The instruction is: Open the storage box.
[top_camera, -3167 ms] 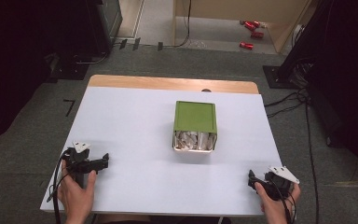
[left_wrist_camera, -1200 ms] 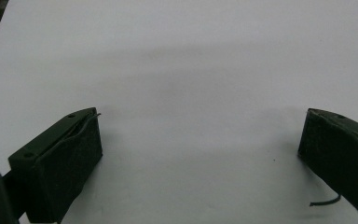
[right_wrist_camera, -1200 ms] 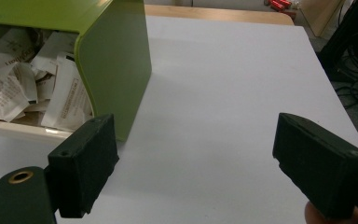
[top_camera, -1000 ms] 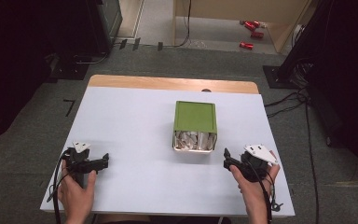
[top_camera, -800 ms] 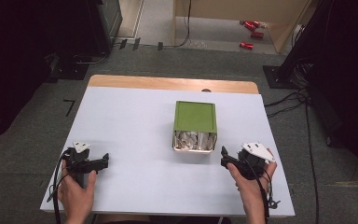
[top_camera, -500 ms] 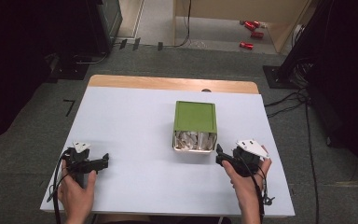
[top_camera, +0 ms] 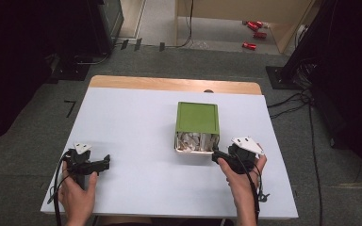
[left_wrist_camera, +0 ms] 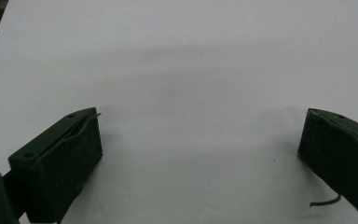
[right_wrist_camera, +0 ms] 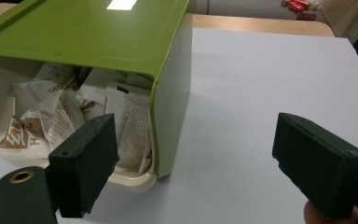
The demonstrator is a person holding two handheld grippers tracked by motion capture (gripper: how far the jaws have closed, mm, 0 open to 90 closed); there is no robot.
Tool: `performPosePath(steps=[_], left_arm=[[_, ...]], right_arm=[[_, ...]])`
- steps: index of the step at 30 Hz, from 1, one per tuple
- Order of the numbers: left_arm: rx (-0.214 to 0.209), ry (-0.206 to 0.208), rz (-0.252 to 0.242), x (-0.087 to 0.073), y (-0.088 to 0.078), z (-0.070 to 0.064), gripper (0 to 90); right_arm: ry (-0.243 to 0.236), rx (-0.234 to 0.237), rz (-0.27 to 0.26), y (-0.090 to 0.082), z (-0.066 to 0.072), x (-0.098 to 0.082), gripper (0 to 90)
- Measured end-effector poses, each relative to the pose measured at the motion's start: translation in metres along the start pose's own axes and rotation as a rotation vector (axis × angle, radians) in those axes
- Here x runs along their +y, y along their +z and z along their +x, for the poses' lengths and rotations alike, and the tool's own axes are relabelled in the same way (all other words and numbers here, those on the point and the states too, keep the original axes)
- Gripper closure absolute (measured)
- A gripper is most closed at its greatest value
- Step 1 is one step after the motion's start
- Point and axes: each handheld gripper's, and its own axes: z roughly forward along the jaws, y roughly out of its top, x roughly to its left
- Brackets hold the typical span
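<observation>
Right now the right gripper [top_camera: 215, 154] sits just beside the near right corner of the green box [top_camera: 197, 117], which lies on its side near the middle of the white table [top_camera: 136, 122] with its open front facing the person and a heap of paper sachets [right_wrist_camera: 70, 119] spilling toward the cream lip. Its jaws stand wide apart with nothing between them; in the right gripper view one jaw is in front of the sachets and the other is out over bare table, so the box's right wall falls between them. The step in hand looks like a reach into the opening for a sachet. To do it well, I'd swing the gripper inward so both jaws clear the green wall, come in low over the lip, and close on one sachet's edge rather than the heap. The left gripper [top_camera: 104, 163] rests near the table's near left corner, well apart from the box, jaws also spread and empty
</observation>
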Motion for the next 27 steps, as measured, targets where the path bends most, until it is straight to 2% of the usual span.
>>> performPosePath(steps=[11, 24, 27], left_arm=[[0.000, 0.000, -0.001, 0.000, 0.000, 0.000, 0.0], [0.000, 0.000, 0.000, 0.000, 0.000, 0.000, 0.0], [0.000, 0.000, 0.000, 0.000, 0.000, 0.000, 0.0]], right_arm=[[0.009, 0.012, -0.017, 0.014, 0.007, 0.000, 14.0], [0.011, -0.015, 0.017, 0.036, 0.015, -0.004, 14.7], [0.001, -0.049, 0.028, 0.042, 0.018, -0.006, 15.8]])
